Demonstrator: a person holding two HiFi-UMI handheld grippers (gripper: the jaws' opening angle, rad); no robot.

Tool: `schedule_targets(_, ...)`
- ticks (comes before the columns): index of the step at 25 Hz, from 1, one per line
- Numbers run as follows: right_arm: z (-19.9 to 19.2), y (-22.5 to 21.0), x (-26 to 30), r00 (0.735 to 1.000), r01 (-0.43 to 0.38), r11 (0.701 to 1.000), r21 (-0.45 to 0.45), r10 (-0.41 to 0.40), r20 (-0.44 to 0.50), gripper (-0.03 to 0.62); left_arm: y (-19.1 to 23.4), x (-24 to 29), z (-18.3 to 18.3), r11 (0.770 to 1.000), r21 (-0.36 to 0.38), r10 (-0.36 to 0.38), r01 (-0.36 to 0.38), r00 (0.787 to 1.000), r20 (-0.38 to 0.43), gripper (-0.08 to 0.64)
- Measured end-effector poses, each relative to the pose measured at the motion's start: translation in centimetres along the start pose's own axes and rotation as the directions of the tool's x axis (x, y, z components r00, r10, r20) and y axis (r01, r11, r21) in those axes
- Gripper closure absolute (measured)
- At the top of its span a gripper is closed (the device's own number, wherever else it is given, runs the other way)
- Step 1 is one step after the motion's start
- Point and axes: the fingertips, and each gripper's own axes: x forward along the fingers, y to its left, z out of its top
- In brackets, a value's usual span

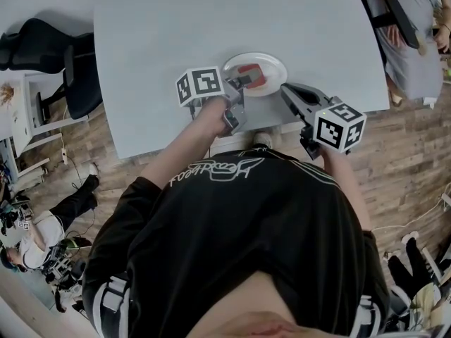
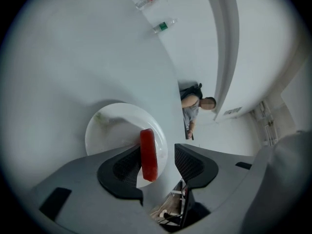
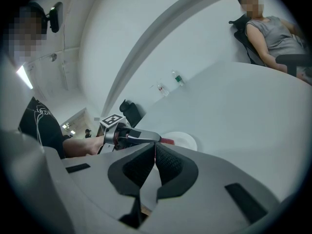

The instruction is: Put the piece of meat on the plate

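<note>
Your left tool (image 2: 158,162) stands open, the piece of meat (image 2: 148,154) on edge against one pad, over the plate (image 2: 105,126). Withdrawing carelessly may drag it onto the counter (image 2: 73,57). Your right tool (image 3: 155,152) is closed, empty.

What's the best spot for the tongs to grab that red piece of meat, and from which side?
Across its two broad faces, about mid-length, coming from the near side of the plate as the left tongs stand. The piece of meat is a thin slab, edge-on between those open tongs; its narrow thickness fits the gap and the flat faces probably suit the pads.
</note>
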Motion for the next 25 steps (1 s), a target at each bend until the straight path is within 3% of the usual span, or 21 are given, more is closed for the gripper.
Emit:
schedule_targets(3, 0.0, 0.1, 0.1, 1.0, -0.003, 1.0, 0.0, 0.003, -0.002, 0.583, -0.3, -0.2, -0.1, 0.994, 0.103, 0.025, -0.025, 1.0, 0.001, 0.347)
schedule_targets(7, 0.0, 0.1, 0.2, 1.0, -0.008, 1.0, 0.002, 0.008, -0.005, 0.583, -0.5, -0.3, -0.1, 0.968, 0.238, 0.074, -0.073, 0.997, 0.002, 0.327)
schedule_targets(12, -0.1, 0.0, 0.2, 1.0, -0.016, 1.0, 0.002, 0.016, -0.006, 0.583, 0.0, -0.8, 0.4, 0.933, 0.332, 0.135, -0.14, 0.99, 0.036, 0.318)
schedule_targets(18, -0.2, 0.3, 0.5, 0.999, -0.029, 1.0, -0.004, 0.029, -0.016, 0.583, 0.2, -1.9, 0.8, 0.905, 0.382, 0.167, -0.184, 0.983, 0.079, 0.314)
schedule_targets(25, -0.8, 1.6, 1.1, 0.998, -0.051, 0.999, -0.021, 0.05, -0.034, 0.583, -0.7, -3.7, 0.1, 0.917, 0.379, 0.099, -0.123, 0.992, 0.081, 0.316)
